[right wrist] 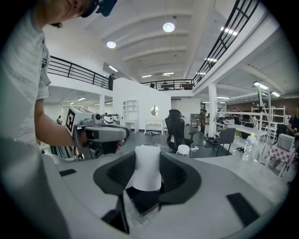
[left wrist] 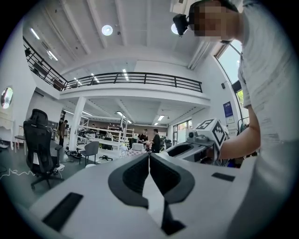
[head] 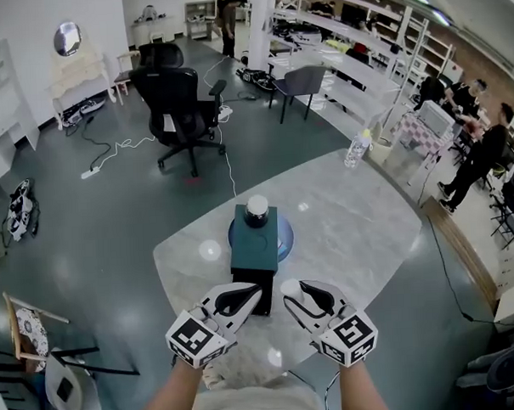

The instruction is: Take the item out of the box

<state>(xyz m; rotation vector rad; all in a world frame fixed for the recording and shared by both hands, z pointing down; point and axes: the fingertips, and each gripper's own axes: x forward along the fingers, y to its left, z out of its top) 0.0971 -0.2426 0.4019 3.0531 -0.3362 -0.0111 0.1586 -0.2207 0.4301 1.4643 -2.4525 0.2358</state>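
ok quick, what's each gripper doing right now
left gripper: closed, nothing in it
right gripper: closed on a white item

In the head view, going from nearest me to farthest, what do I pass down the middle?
Left claw and right claw gripping a white item → teal box → jar → black office chair

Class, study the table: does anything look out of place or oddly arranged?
A small round jar sits on top of the upright teal box, which itself stands on a round blue plate: an odd, tippy-looking stack. Nothing looks spilled or broken.
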